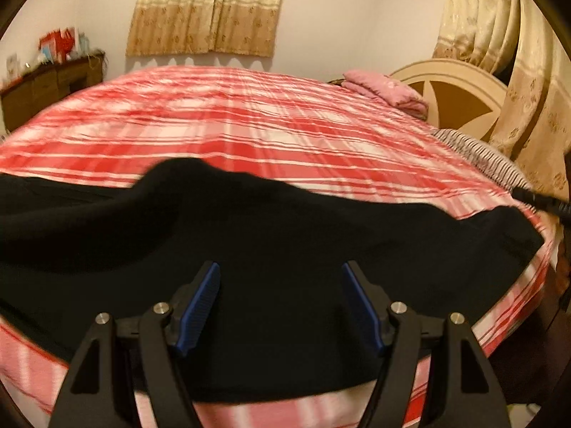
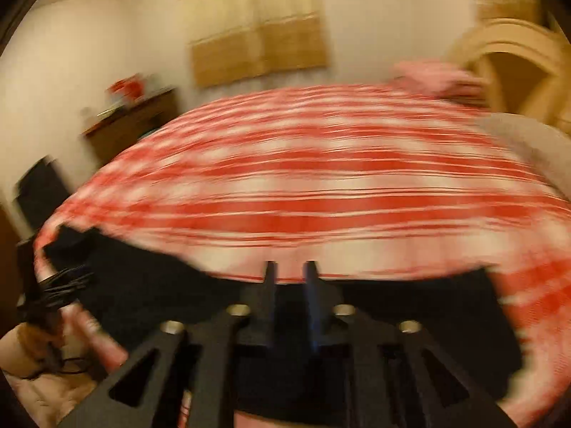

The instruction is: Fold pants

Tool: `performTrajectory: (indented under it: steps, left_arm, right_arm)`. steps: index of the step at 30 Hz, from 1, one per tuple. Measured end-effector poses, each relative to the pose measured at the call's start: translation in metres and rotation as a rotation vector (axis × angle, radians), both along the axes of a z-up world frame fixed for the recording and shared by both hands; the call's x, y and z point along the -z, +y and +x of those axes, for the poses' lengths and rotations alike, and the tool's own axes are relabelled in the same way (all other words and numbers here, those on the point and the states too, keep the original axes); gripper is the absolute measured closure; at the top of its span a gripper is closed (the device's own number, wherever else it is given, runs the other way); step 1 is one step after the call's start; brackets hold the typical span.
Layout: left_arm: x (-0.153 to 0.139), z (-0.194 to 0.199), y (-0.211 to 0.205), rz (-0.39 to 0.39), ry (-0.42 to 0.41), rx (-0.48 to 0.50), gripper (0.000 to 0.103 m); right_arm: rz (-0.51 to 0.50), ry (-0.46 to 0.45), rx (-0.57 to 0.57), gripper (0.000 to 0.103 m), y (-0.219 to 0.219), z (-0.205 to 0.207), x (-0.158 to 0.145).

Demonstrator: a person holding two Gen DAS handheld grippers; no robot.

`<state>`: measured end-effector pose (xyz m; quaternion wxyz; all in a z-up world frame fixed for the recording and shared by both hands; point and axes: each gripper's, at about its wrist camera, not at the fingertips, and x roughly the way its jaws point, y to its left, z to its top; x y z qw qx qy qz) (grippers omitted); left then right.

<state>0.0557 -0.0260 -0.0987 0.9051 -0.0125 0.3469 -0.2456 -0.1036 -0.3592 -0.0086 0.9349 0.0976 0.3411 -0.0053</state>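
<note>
Black pants (image 1: 249,235) lie spread across the near edge of a bed with a red-and-white plaid sheet (image 1: 249,125). My left gripper (image 1: 280,278) hovers just above the pants, jaws wide open and empty, blue pads (image 1: 200,306) showing. In the blurred right wrist view the pants (image 2: 150,285) stretch along the near bed edge. My right gripper (image 2: 291,271) is over the pants' far edge with its fingers (image 2: 270,276) a narrow gap apart. Nothing shows between them.
A pink folded blanket (image 1: 385,91) lies at the far right by a round cream headboard (image 1: 456,89). A striped pillow (image 1: 481,157) is at the right edge. A wooden cabinet (image 1: 46,85) stands far left. A black cable (image 2: 60,285) hangs at left.
</note>
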Motion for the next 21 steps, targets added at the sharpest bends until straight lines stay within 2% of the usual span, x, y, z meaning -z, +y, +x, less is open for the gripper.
performTrajectory:
  steps: [1, 2, 5, 8, 14, 17, 21]
  left_arm:
    - [0.0, 0.0, 0.008, 0.008, -0.007, -0.012, 0.03]
    - [0.0, 0.001, 0.017, 0.011, -0.011, -0.028, 0.03]
    - [-0.001, 0.007, 0.043, 0.016, -0.021, -0.081, 0.03]
    - [-0.007, 0.014, 0.073, 0.016, -0.037, -0.136, 0.03]
    - [-0.016, 0.017, 0.147, 0.024, -0.068, -0.269, 0.03]
    - [-0.017, 0.009, 0.192, 0.021, -0.081, -0.335, 0.03]
    - [-0.016, 0.002, 0.251, -0.041, -0.05, -0.429, 0.03]
  right_arm:
    - [0.037, -0.005, -0.039, 0.038, 0.013, 0.012, 0.003]
    - [0.075, -0.01, -0.081, 0.035, 0.027, 0.024, 0.006]
    - [0.157, 0.01, -0.223, 0.035, 0.07, 0.06, 0.013]
    - [0.176, 0.013, -0.341, 0.035, 0.114, 0.09, 0.02]
    - [0.2, 0.069, -0.445, 0.035, 0.18, 0.143, 0.042]
    - [0.23, 0.047, -0.507, 0.035, 0.207, 0.147, 0.044]
    - [0.254, 0.036, -0.58, 0.035, 0.245, 0.152, 0.046]
